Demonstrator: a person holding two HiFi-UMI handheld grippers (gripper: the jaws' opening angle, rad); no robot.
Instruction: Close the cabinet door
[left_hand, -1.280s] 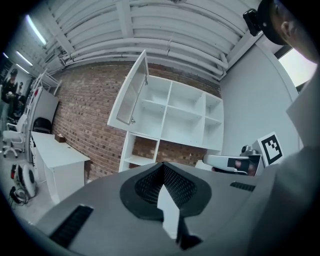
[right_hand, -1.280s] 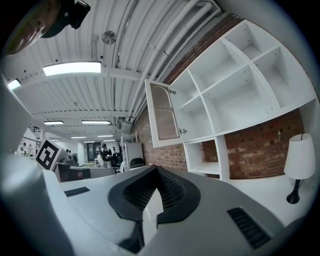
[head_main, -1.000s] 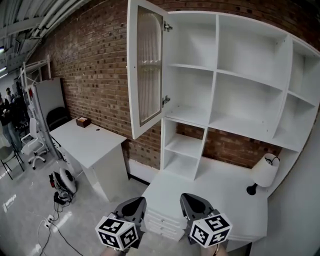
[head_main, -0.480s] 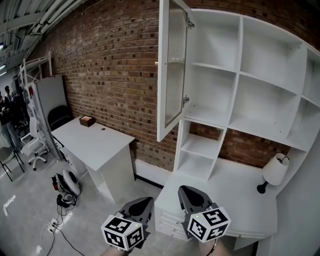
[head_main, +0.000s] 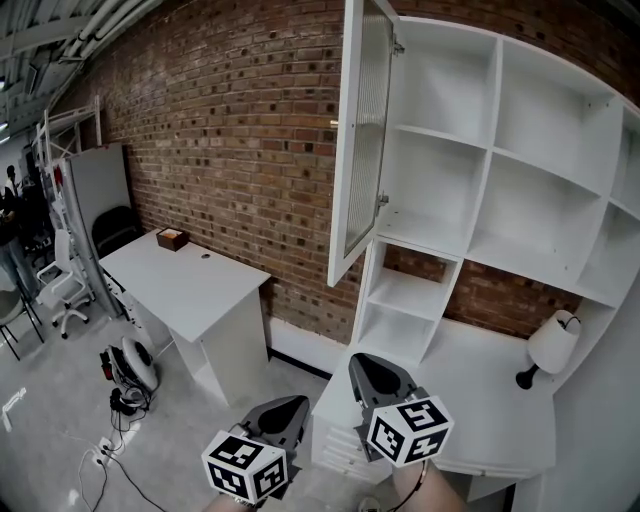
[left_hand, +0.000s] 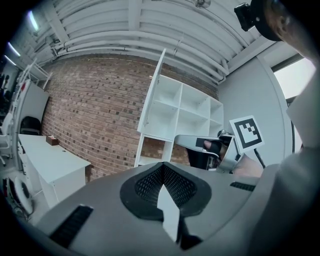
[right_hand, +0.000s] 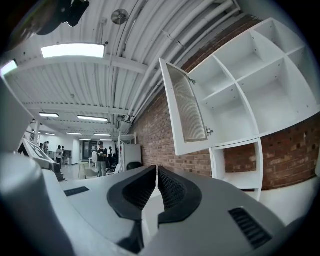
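The white cabinet door (head_main: 362, 140) with a ribbed glass panel stands swung open, hinged on the left edge of the white shelf unit (head_main: 500, 150) on the brick wall. It also shows in the right gripper view (right_hand: 187, 110) and the left gripper view (left_hand: 152, 95). Both grippers hang low and well short of the door, held level. My left gripper (head_main: 295, 405) is shut and empty, its pads meeting at the tip (left_hand: 163, 165). My right gripper (head_main: 365, 365) is shut too, with nothing between its jaws (right_hand: 156, 169).
A white desk (head_main: 190, 280) with a small brown box (head_main: 171, 239) stands along the wall at left. Under the shelves a white counter with drawers (head_main: 480, 420) carries a white lamp (head_main: 553, 345). Cables and gear (head_main: 125, 365) lie on the floor; office chairs (head_main: 60, 290) are far left.
Both grippers have come closer to the cabinet, and the right one sits higher in the head view. The door now appears nearer and further right, and it is still open.
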